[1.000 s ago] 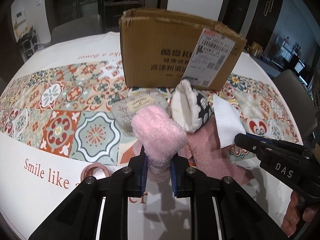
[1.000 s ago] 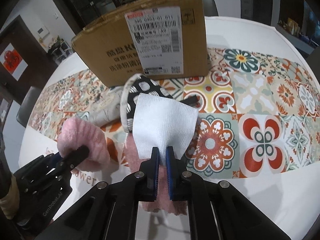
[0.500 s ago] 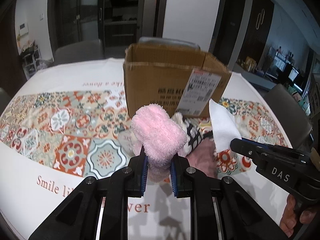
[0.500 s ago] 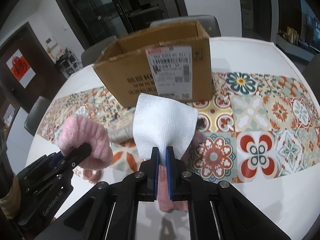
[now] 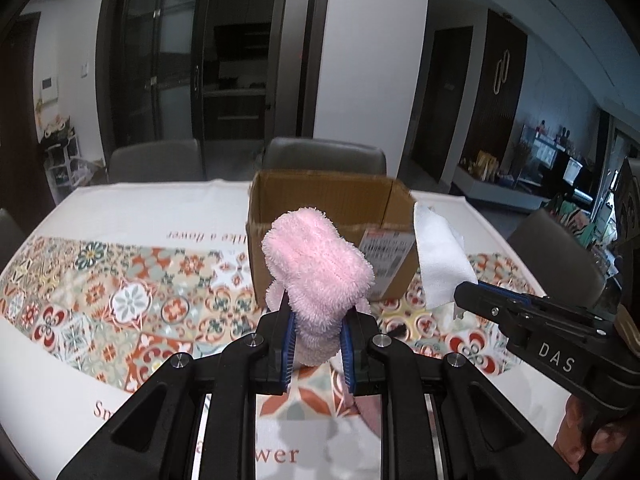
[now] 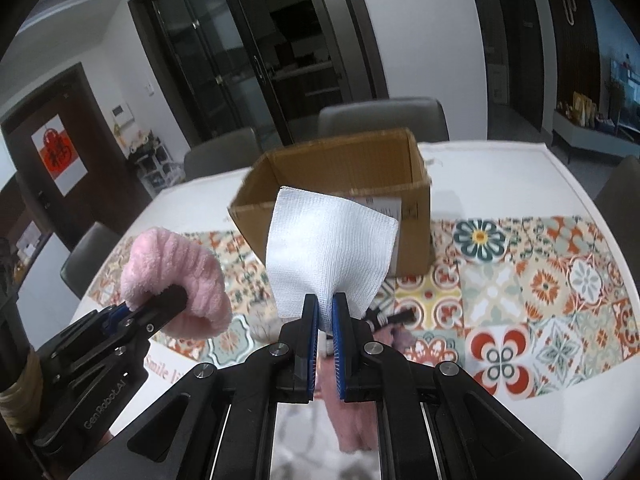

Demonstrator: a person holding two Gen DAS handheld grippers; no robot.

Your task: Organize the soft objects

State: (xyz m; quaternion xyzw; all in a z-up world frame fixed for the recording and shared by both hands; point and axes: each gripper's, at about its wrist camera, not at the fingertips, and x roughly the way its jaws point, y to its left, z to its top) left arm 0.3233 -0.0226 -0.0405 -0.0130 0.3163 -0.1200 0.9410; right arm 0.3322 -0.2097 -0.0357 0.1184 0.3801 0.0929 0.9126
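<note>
My left gripper [image 5: 317, 322] is shut on a fluffy pink cloth roll [image 5: 316, 266], held up in the air in front of the open cardboard box [image 5: 320, 196]. My right gripper [image 6: 325, 310] is shut on a white woven cloth [image 6: 328, 256] that stands up from its pads, also before the box [image 6: 352, 168]. In the left wrist view the right gripper [image 5: 464, 300] and the white cloth [image 5: 438, 256] show at the right. In the right wrist view the left gripper [image 6: 176, 300] with the pink roll [image 6: 172, 272] shows at the left. A pink fuzzy cloth [image 6: 352, 408] lies on the table below.
The round table carries a white cloth with a patterned tile band [image 5: 132, 300]. Grey chairs [image 5: 324, 156] stand behind the box. A dark strap-like item [image 6: 394, 316] lies near the pile under the right gripper. A hand [image 5: 588, 444] holds the right gripper's handle.
Both grippers have risen together with their cloths, from just above the pile to a height where the box's open top is visible. The pile on the table has dropped out of sight beneath them.
</note>
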